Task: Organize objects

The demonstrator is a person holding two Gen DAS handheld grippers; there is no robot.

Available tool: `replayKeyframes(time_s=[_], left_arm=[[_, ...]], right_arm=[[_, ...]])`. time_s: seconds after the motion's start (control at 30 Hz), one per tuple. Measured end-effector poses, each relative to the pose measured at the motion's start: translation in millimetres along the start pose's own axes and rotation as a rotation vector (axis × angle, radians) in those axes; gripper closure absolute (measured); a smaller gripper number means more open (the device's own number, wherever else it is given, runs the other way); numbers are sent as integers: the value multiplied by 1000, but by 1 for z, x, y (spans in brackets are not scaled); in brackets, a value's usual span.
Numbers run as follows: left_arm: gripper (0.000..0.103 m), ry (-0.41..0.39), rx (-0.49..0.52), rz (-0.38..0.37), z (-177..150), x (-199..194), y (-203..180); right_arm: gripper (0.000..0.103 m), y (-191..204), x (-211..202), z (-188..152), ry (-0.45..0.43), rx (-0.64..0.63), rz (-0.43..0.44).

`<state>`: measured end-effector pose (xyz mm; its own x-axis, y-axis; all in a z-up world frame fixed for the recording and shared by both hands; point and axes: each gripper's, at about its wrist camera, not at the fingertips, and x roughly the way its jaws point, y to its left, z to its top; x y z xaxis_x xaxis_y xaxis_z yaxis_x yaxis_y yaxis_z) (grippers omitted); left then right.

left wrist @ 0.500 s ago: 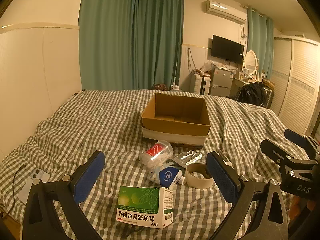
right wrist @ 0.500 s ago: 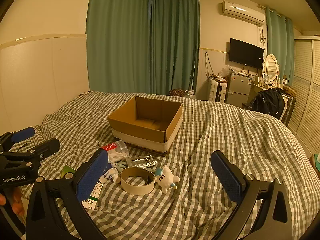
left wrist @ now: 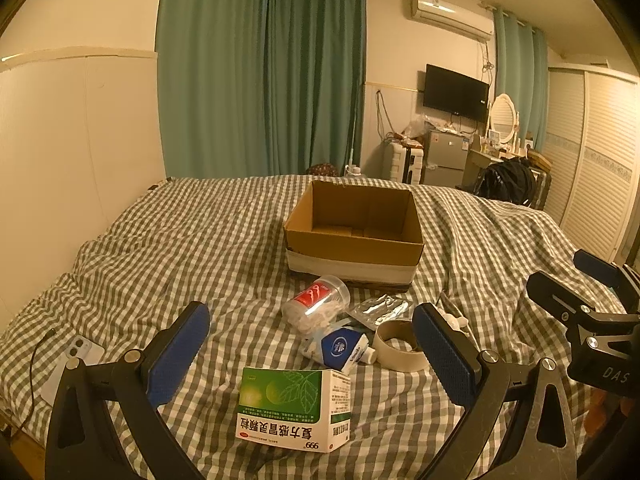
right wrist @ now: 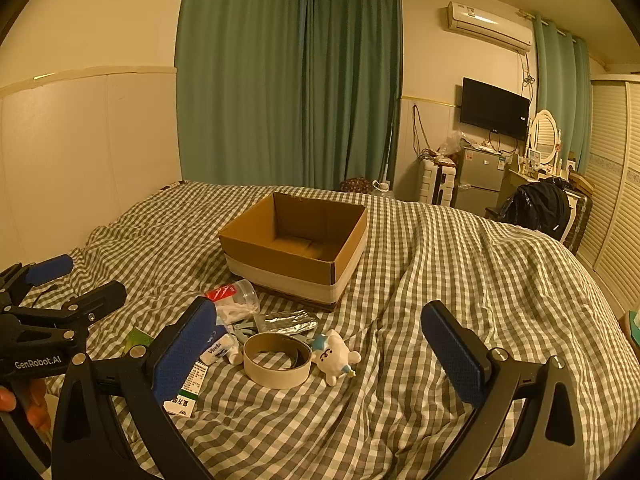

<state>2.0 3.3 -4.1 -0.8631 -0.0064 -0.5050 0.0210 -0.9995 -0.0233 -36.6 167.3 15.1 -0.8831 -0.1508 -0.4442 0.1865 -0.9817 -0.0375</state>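
An open cardboard box [left wrist: 354,236] is sitting empty on the checked bed [left wrist: 200,248], at the centre of both views, and the loose things are lying in a cluster just below it in the frame: a clear tub with a red label [left wrist: 316,306] on its side, a foil packet [left wrist: 380,310] beside it, a blue and white tissue pack [left wrist: 340,346], a roll of tape [right wrist: 277,364] lying flat, and a small white plush toy [right wrist: 334,356] touching the roll's right side. A green and white medicine box [left wrist: 294,410] is standing nearest the lower edge of the left view. The left claw [left wrist: 312,354] is hovering over the cluster, spread wide and holding nothing. The right claw [right wrist: 320,354] is likewise gaping wide and empty, framing the tape roll and plush toy. A phone [left wrist: 70,360] is lying at the lower left
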Motion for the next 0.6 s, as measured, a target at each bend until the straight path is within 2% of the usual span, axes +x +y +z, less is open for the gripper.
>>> replayKeyframes(time_s=[0.6], left_arm=[[0, 1, -9, 17, -2, -7, 2]], right_arm=[[0, -1, -12, 1, -3, -6, 16]])
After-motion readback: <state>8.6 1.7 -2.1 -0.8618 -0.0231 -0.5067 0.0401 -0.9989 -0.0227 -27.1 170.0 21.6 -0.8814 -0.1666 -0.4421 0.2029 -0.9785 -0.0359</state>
